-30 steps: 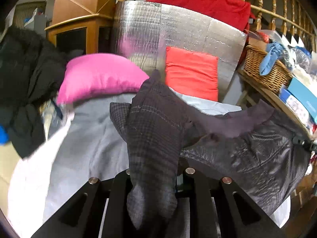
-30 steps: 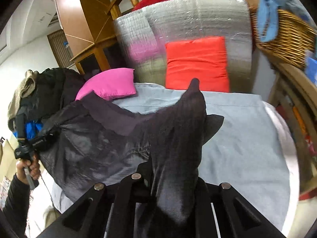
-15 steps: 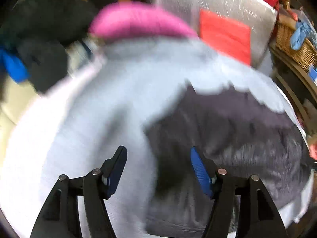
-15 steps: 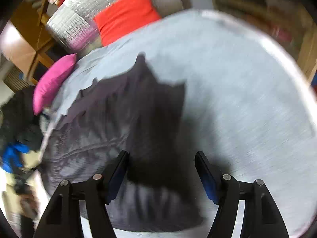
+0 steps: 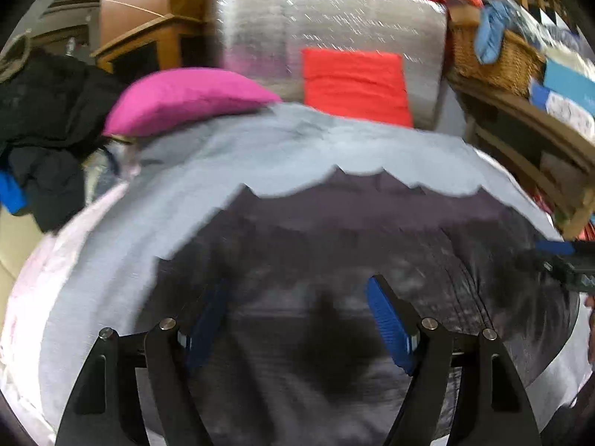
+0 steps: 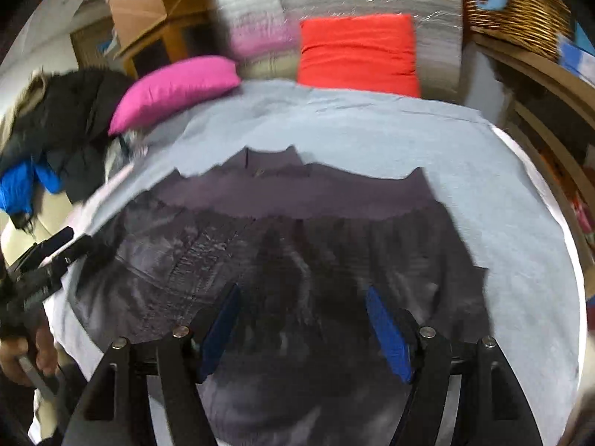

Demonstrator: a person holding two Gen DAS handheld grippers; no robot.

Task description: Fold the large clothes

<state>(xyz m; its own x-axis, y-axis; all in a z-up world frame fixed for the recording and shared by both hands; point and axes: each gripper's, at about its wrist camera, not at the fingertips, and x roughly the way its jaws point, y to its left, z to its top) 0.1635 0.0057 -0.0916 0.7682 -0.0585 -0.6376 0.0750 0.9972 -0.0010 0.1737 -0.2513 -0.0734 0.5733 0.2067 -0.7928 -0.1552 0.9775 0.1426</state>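
A large dark grey garment (image 5: pixel 334 252) lies spread flat on the light grey bed sheet (image 5: pixel 208 171), its jagged far edge toward the pillows. It also shows in the right wrist view (image 6: pixel 305 245). My left gripper (image 5: pixel 297 323) is open and empty just above the garment's near left part. My right gripper (image 6: pixel 303 319) is open and empty above its near right part. Each gripper shows in the other's view: the right one at the far right (image 5: pixel 565 264), the left one at the far left (image 6: pixel 44 260).
A pink pillow (image 5: pixel 186 96) and a red cushion (image 5: pixel 357 81) lie at the head of the bed against a silver padded board (image 5: pixel 327 22). A pile of dark clothes (image 5: pixel 44 111) sits left. A wicker basket (image 5: pixel 498 55) stands on wooden shelves right.
Both grippers held the garment up by its corners a second ago. They opened and let it go; it now lies flat on the sheet and both grippers have drawn back.
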